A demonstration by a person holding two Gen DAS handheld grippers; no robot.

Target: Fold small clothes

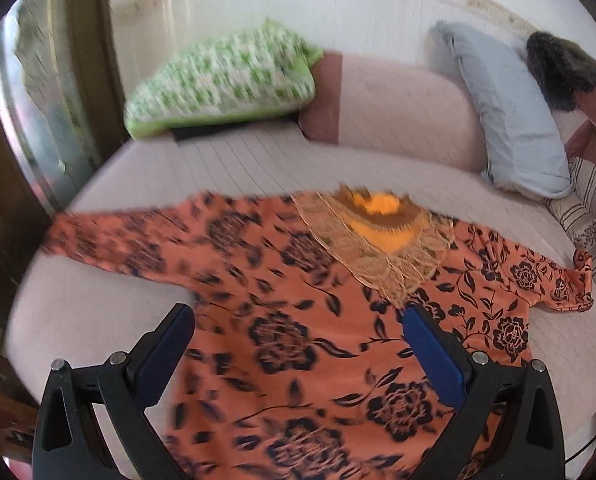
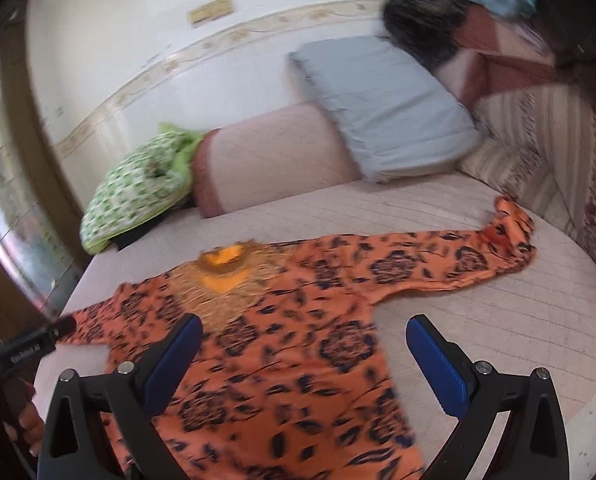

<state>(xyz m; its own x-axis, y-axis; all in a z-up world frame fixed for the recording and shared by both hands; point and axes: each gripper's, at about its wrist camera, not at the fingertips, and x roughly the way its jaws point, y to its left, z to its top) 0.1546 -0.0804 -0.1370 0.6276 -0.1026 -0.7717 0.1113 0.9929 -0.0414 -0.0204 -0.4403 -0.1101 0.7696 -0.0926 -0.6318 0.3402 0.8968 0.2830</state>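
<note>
An orange top with a black flower print (image 1: 298, 320) lies spread flat on the pale quilted mattress (image 1: 257, 160), sleeves out to both sides, with a gold embroidered neck (image 1: 382, 232) at the far side. It also shows in the right wrist view (image 2: 298, 340). My left gripper (image 1: 298, 316) is open and empty, hovering over the top's lower body. My right gripper (image 2: 302, 328) is open and empty, over the body's right side near the right sleeve (image 2: 478, 256). Part of the left gripper (image 2: 29, 344) shows at the left sleeve.
A green-and-white pillow (image 1: 221, 80), a pink bolster (image 1: 398, 104) and a grey-blue pillow (image 1: 506, 120) line the wall at the far side. A striped cushion (image 2: 538, 152) stands at the right. A window (image 1: 37, 100) is on the left.
</note>
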